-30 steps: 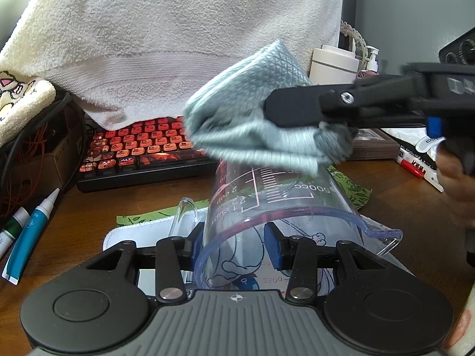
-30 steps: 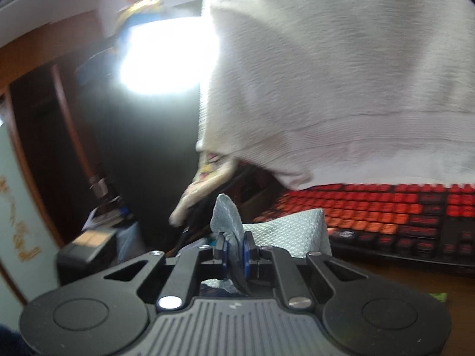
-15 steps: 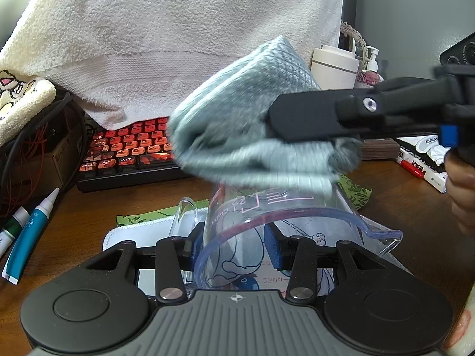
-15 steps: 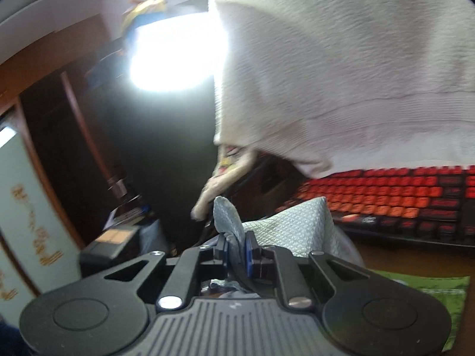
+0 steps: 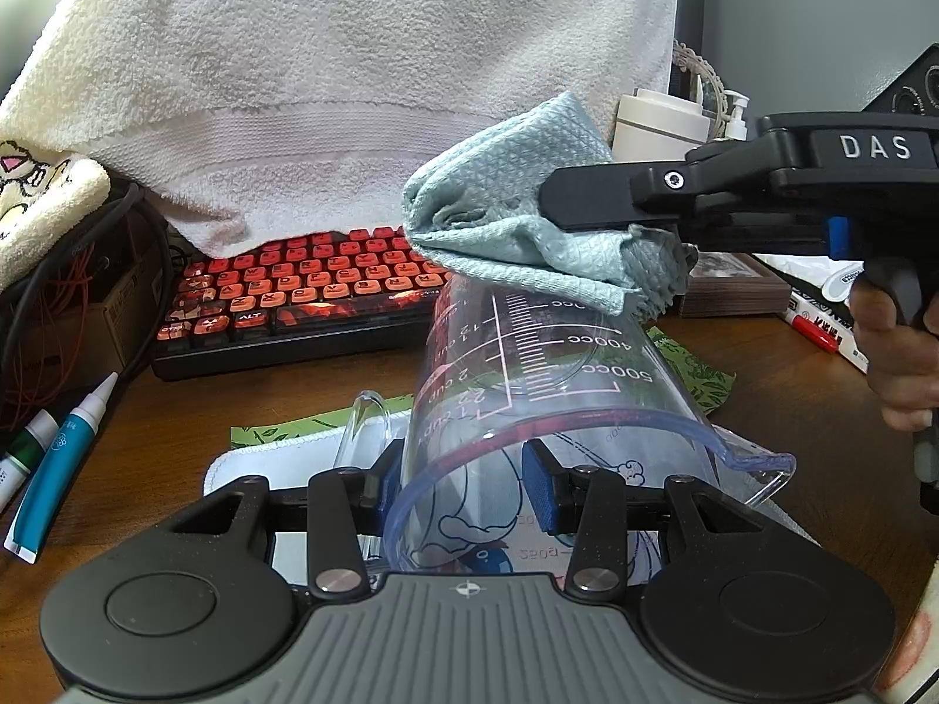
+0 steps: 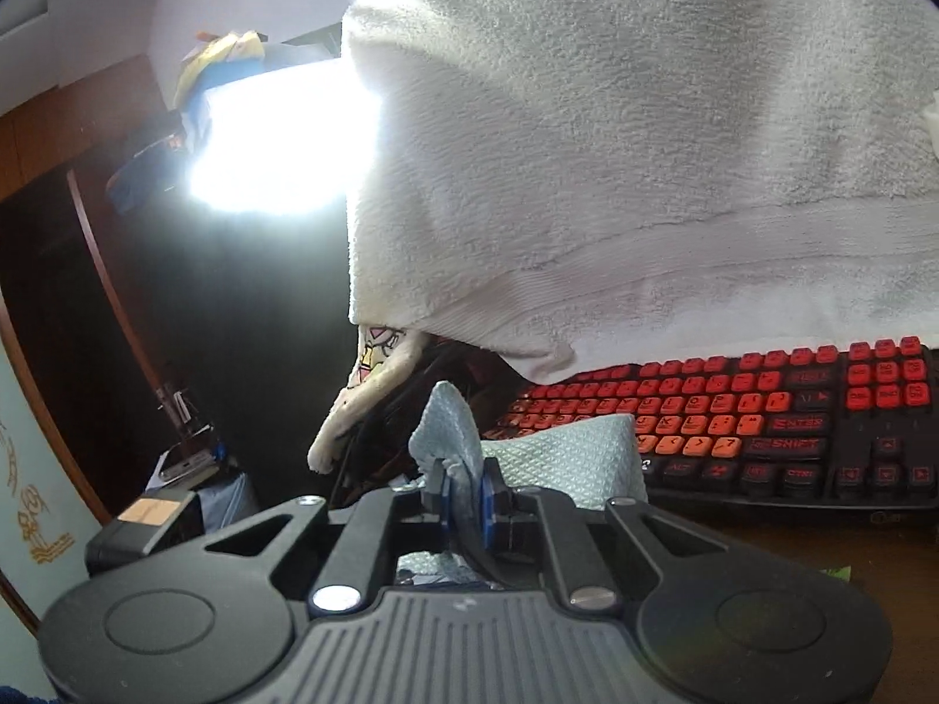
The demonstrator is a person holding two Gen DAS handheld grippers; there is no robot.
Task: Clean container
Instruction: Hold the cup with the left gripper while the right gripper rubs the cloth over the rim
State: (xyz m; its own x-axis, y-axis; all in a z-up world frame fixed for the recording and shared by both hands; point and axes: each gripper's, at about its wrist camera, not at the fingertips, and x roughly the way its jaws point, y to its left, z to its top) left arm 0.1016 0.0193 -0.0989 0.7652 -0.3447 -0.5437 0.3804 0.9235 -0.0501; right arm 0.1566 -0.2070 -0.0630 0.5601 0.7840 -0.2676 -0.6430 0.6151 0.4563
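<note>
A clear plastic measuring cup [image 5: 546,364] with printed scales lies tilted, its open rim toward the left wrist camera. My left gripper [image 5: 463,487] is shut on the cup's wall near the rim, beside its clear handle [image 5: 367,422]. My right gripper [image 5: 546,199] comes in from the right, held by a person's hand [image 5: 904,364]. It is shut on a crumpled blue-grey cloth [image 5: 505,229] that rests on the cup's raised far end. In the right wrist view the cloth [image 6: 563,446] bulges out past the closed right gripper [image 6: 463,498].
A black keyboard with red keys [image 5: 305,287] lies behind the cup under a hanging white towel [image 5: 352,88]. Tubes [image 5: 58,457] and cables [image 5: 70,270] lie at the left. A white bottle [image 5: 657,123] and books [image 5: 821,322] are at the right. A green mat [image 5: 698,375] lies under the cup.
The cloth slid left over the cup's far end, then came back right and bunched tighter. The cup and left gripper have stayed put.
</note>
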